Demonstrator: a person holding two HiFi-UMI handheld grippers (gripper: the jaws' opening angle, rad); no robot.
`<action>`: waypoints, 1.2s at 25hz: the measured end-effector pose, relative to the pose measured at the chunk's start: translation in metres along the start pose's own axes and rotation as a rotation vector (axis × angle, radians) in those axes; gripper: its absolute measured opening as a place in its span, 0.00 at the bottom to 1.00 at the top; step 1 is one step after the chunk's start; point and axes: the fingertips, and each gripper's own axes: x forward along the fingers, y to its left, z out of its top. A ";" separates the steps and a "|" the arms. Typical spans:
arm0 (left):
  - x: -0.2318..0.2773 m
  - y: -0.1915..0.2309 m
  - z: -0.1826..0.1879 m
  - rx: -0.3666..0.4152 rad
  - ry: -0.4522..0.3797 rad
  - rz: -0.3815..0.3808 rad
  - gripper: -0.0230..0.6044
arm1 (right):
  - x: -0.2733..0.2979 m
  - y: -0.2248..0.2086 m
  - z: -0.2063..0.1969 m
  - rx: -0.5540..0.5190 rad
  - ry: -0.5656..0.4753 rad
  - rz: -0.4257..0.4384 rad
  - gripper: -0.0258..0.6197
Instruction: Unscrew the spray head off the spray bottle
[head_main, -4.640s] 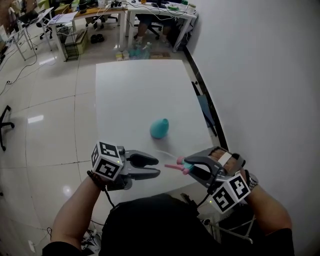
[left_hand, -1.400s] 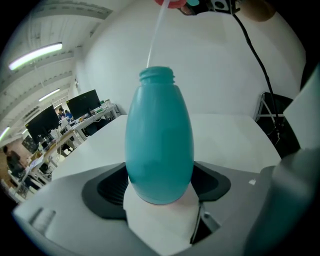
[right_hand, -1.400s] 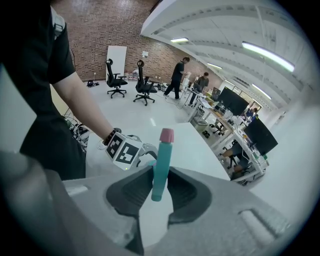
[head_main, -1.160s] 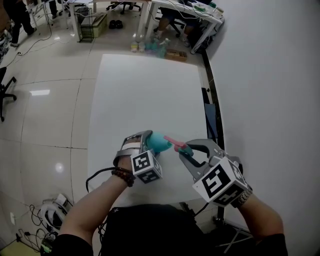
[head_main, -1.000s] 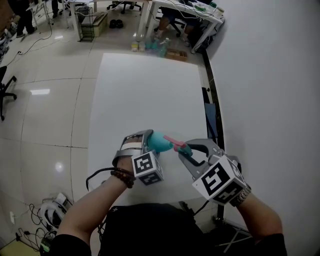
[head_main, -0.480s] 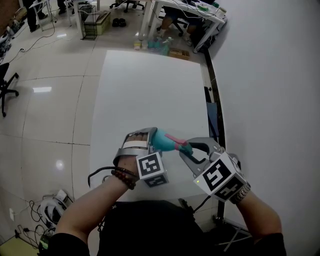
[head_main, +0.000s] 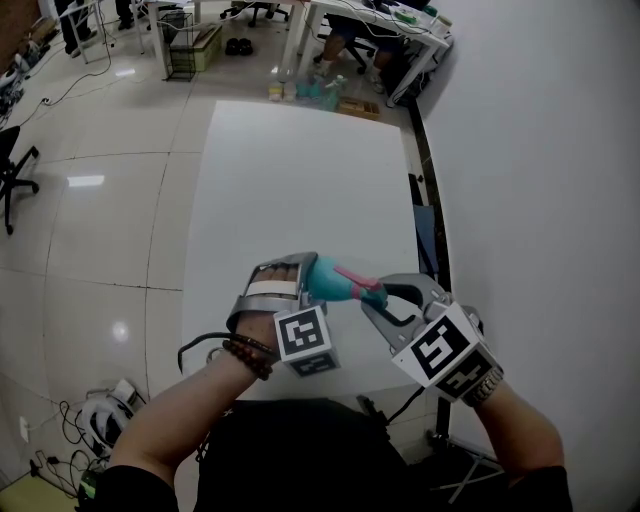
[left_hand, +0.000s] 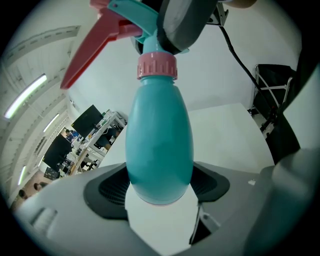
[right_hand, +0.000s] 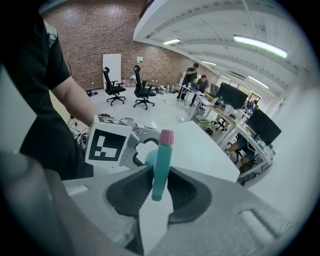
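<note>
Spray bottle (head_main: 323, 279) being held over the 6 o'clock end of the white table (head_main: 300, 180), between two grippers.
Left gripper (head_main: 305, 285), coming in from 7 o'clock, is clenching the teal body across its wide belly, pads pressing on both sides. Right gripper (head_main: 383, 295), reaching in from 4 o'clock, is grasping the spray head (head_main: 362, 289), pinching a slim teal part with a pink tip between its pads. In the head view the neck is pointing toward 3 o'clock. A pink collar (left_hand: 157, 66) is sitting on it, and the pink trigger (head_main: 350, 276) is sticking out toward 10 o'clock.
</note>
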 end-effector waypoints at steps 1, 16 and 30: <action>-0.003 0.002 0.002 -0.009 -0.010 0.008 0.67 | -0.001 0.000 0.000 0.007 -0.005 0.001 0.17; -0.008 0.015 0.004 0.081 0.028 0.142 0.66 | 0.000 -0.010 -0.020 0.574 -0.083 0.119 0.17; -0.004 0.006 0.001 0.106 0.043 0.121 0.66 | 0.006 -0.007 -0.031 1.107 -0.198 0.271 0.17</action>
